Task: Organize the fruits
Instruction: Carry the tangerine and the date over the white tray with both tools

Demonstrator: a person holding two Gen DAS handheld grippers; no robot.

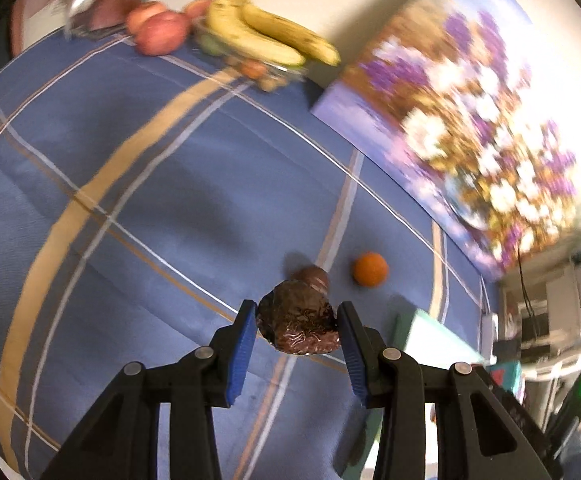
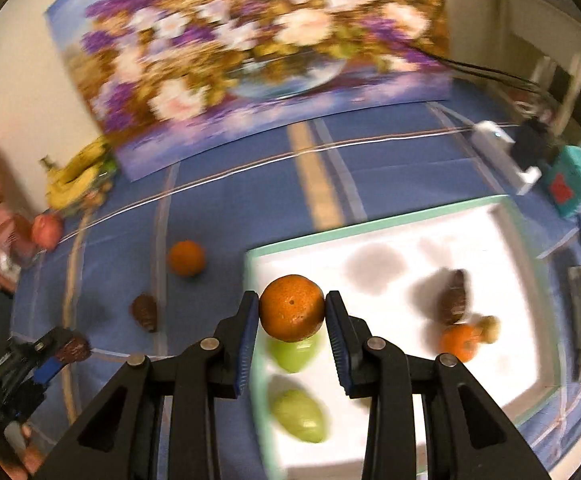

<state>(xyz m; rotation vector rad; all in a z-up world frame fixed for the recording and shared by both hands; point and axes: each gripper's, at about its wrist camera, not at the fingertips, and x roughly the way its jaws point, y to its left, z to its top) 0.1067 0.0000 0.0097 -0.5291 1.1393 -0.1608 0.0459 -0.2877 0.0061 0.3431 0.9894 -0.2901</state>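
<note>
Left wrist view, left to right. Upper left of the frame: I counted two red apples [image 1: 156, 28] on the blue plaid cloth [image 1: 130, 184], then two bananas [image 1: 266, 34] over a clear bowl. Lower centre: my left gripper [image 1: 297, 322] was clenched on one dark brown fruit [image 1: 298, 326]; a second brown fruit [image 1: 313, 278] lay just behind it on the cloth, and one orange [image 1: 370, 269] lay near, to the right. A flower painting [image 1: 470, 132] filled the upper right.

Right wrist view, left to right. Lower left: the other gripper with its brown fruit. On the cloth I saw one brown fruit and one orange [image 2: 186, 258], well apart. Centre: my right gripper [image 2: 291, 312] gripped one orange [image 2: 291, 306] over the near left part of the white tray [image 2: 370, 232]. In the tray I counted two green fruits [image 2: 298, 420], one brown fruit [image 2: 454, 296], one orange [image 2: 460, 342] and one small tan fruit [image 2: 490, 328], these last two touching.
</note>
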